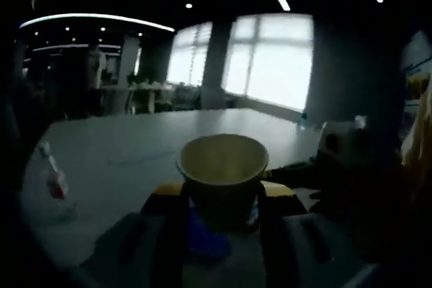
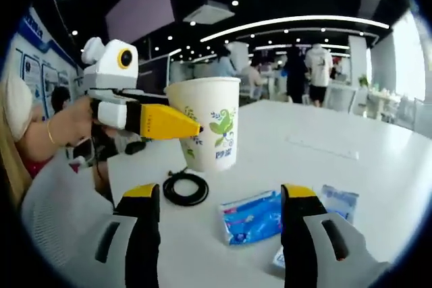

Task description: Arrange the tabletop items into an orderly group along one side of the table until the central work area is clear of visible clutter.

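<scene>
Right gripper view shows my left gripper (image 2: 192,128) clamped on a paper cup (image 2: 208,123) printed with green leaves, held above the white table (image 2: 351,166). My right gripper (image 2: 219,234) hangs wide open and empty over a blue packet (image 2: 251,217). I judge the cup should stay upright while I carry it toward one table edge. A coiled black cable (image 2: 185,189) lies below the cup; a second packet (image 2: 337,202) sits just beside the blue one.
</scene>
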